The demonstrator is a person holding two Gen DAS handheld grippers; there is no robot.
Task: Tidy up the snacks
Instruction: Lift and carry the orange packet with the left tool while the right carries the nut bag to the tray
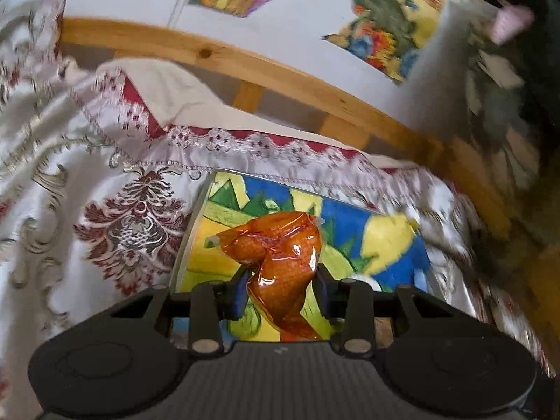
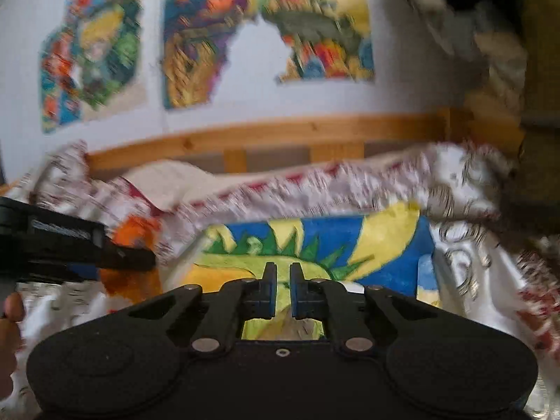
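Left gripper (image 1: 281, 288): pointed forward and somewhat downward over the painted board; its two blue-padded fingers (image 1: 238, 294) were clamped on the orange snack packet, one pad on each side of the packet's lower half.
Orange snack packet (image 1: 280, 248): a crinkled, glossy, translucent orange wrapper, held upright between the left pads, its top rising toward 12 o'clock from the fingers; it hung above the board, and contact with the board could not be told.
Right gripper (image 2: 282, 288): aimed forward and slightly down, level across the view; the fingers were closed together with only a thin slit between the pads and nothing held.
Left gripper from the right wrist view (image 2: 87, 248): entered at 9 o'clock, blurred, with the orange packet (image 2: 134, 234) at its tip.
Hand (image 2: 10, 318): part of a person's hand showed at the left edge, about 8 o'clock.
Painted board (image 1: 388, 241): a flat panel in yellow, blue and green, lying on the cloth ahead of both grippers.
Patterned cloth (image 1: 105, 189): white with maroon motifs and a lace edge, around the board.
Wooden rail (image 1: 245, 66): ran behind the cloth toward 12 o'clock.
Wall pictures (image 2: 203, 42): colourful sheets on the white wall, blurred.
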